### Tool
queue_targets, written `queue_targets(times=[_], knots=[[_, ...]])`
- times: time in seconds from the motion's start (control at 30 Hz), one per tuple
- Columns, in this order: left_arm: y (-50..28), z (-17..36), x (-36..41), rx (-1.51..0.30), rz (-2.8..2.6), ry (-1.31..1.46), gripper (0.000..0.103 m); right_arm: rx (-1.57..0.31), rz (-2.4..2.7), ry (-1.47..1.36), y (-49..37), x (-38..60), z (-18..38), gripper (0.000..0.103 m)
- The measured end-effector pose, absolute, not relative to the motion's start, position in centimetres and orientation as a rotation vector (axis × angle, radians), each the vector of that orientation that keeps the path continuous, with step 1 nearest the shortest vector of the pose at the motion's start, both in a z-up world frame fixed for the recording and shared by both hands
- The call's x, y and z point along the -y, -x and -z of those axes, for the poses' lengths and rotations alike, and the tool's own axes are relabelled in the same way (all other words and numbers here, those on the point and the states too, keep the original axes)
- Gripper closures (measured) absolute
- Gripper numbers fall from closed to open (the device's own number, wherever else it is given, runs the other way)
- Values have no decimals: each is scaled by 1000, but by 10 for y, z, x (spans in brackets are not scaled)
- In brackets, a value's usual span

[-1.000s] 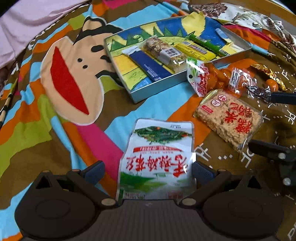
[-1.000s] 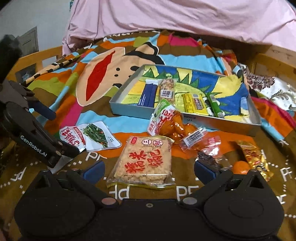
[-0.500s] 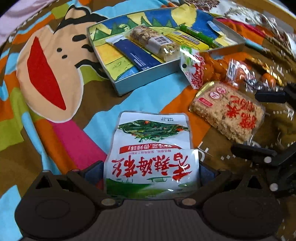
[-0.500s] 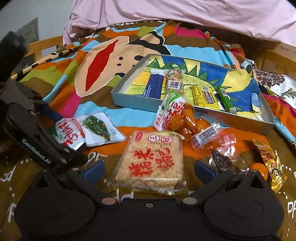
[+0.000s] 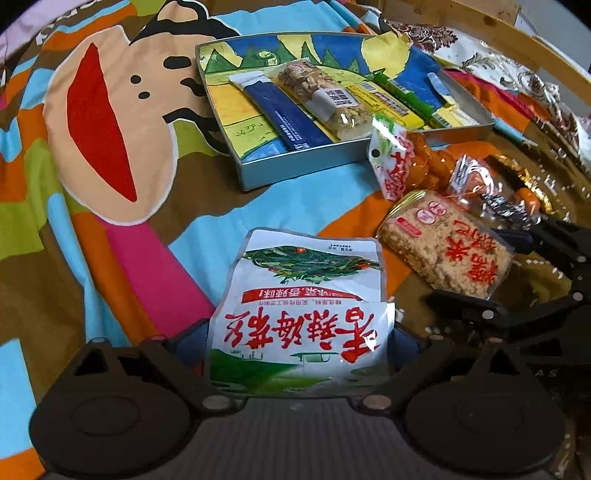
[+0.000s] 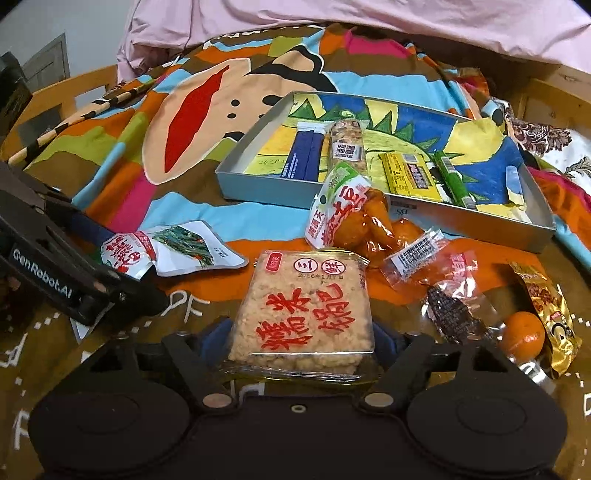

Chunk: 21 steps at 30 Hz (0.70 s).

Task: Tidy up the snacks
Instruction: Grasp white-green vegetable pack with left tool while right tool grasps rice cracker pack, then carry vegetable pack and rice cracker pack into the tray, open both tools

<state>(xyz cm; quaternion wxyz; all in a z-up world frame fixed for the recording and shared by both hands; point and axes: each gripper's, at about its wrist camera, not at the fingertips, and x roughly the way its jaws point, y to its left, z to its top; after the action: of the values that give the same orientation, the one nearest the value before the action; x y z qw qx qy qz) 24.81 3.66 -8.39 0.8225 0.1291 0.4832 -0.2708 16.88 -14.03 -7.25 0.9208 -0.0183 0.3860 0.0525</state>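
A metal tray (image 5: 295, 166) (image 6: 258, 190) with a painted bottom holds several snack bars, on a colourful blanket. My left gripper (image 5: 295, 339) is shut on a white-green seaweed snack packet (image 5: 306, 306), which buckles between its fingers; the packet and the left gripper also show in the right wrist view (image 6: 173, 251). My right gripper (image 6: 301, 336) is closed on the near end of a rice cracker block (image 6: 306, 314), also seen in the left wrist view (image 5: 447, 247). An orange snack bag (image 6: 351, 218) leans on the tray's front wall.
Small wrapped sweets (image 6: 432, 258), a dark wrapped piece (image 6: 454, 310), a tangerine (image 6: 524, 332) and a gold packet (image 6: 550, 302) lie at the right. A pink quilt (image 6: 332, 18) lies behind the tray. Wooden bed rails (image 6: 554, 96) border the blanket.
Both grippers moved forward and closed: the left onto the seaweed packet, which now buckles, the right onto the rice cracker block. The tray looks nearer in both views.
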Motion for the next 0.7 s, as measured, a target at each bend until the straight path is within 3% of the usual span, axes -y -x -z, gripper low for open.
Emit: queue_targets(times=[0.23,0.37,0.57,0.63,0.7], knots=[[-245,76,-45,-1089,562,-174,5,-842,-136,78,-147,151,63,22],[-249,82,-35,-1100,537,-226,4,-851,-136,34,-154,148,70,13],[-252,87,-23,-1084,533,-275,2,-846,-106,40,-161,142,80,10],[-253,90,-21,-1087,530,-280,2,-839,-101,50,-160,140,80,13],[-253,91,-22,-1080,529,-275,5,-825,-91,60,-158,139,79,27]])
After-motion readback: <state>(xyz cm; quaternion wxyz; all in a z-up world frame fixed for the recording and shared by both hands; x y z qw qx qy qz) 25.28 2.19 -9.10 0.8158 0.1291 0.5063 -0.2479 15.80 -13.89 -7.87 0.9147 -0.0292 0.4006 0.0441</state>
